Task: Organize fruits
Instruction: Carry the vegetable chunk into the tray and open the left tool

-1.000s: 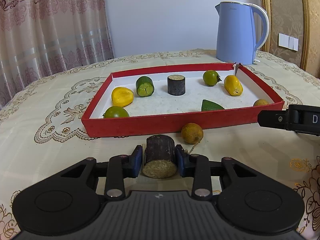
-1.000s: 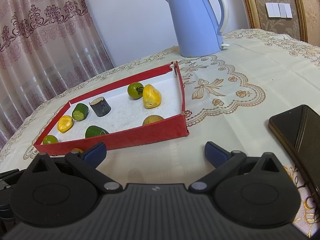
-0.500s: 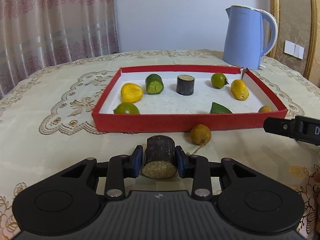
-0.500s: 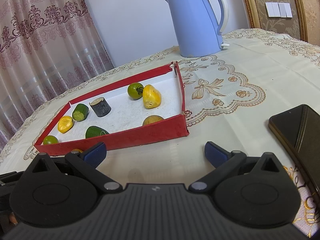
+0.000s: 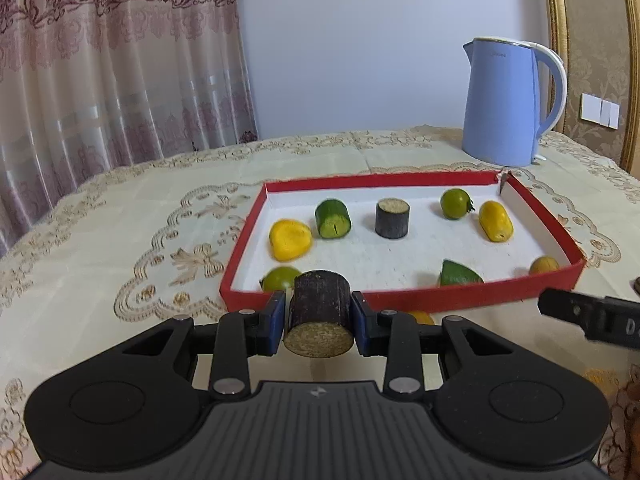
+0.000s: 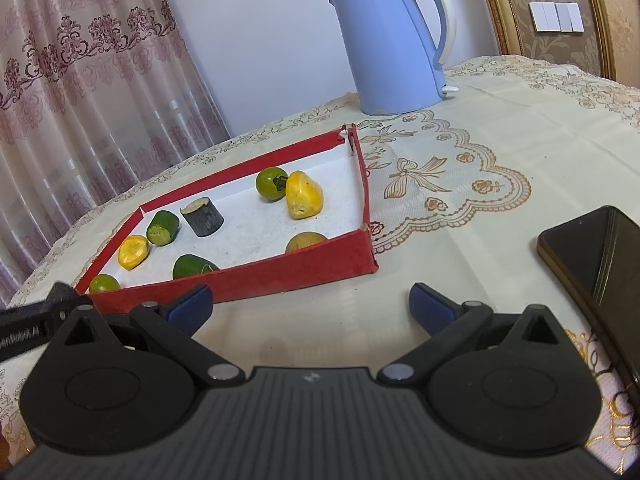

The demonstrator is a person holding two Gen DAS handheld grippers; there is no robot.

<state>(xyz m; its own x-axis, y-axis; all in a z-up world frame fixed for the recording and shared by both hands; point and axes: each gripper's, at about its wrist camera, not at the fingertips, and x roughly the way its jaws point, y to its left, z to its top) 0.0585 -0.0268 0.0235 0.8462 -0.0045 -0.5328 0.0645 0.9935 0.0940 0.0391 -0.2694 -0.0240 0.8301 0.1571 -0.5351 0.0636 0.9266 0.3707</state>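
Since a second ago the left gripper (image 5: 319, 318) is sitting higher with the dark cane piece (image 5: 319, 312) in it, so the red tray (image 5: 400, 298) is showing lower and further right in the left wrist view, and the small orange fruit (image 5: 420, 316) on the cloth is now mostly hiding behind the gripper's right finger.

That cane piece is sitting right between the two blue pads (image 5: 277, 322), which are pressing on its sides, so the left gripper is clamping down on it. It's lying on its side with the long axis running along the fingers: the pale cut end is facing the camera, the far end is pointing toward the tray's near wall.

Inside the tray a second cane piece (image 5: 392, 217) is standing upright, pale end up. A cucumber chunk (image 5: 332, 219) is lying just left of it, and a yellow fruit (image 5: 289, 239) is sitting left of that. A green tomato (image 5: 455, 203) and another yellow fruit (image 5: 495, 220) are sitting near the right wall, with more green pieces along the near wall.

The right gripper (image 6: 311, 307) is hanging over bare tablecloth, fingers spread wide and gripping nothing. A phone (image 6: 592, 256) is lying to its right, and a blue kettle (image 6: 390, 40) is standing behind the tray.
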